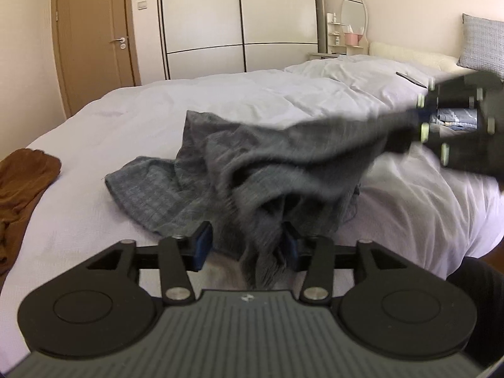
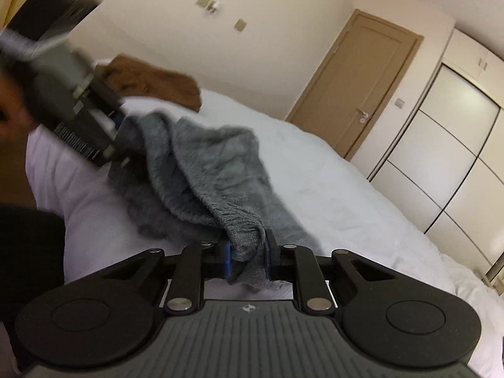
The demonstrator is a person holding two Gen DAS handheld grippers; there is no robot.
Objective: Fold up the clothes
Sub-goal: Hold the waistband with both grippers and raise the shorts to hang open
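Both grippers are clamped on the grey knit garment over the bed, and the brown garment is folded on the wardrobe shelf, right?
Not quite. The left gripper and right gripper do clamp the grey garment, but the brown garment lies crumpled on the bed, as the left wrist view shows.

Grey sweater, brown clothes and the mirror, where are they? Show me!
grey sweater (image 1: 277, 154): left wrist view, on its lifted middle fold.
brown clothes (image 1: 22, 179): left wrist view, on the crumpled heap at the bed's edge.
mirror (image 1: 354, 14): left wrist view, on its oval glass.
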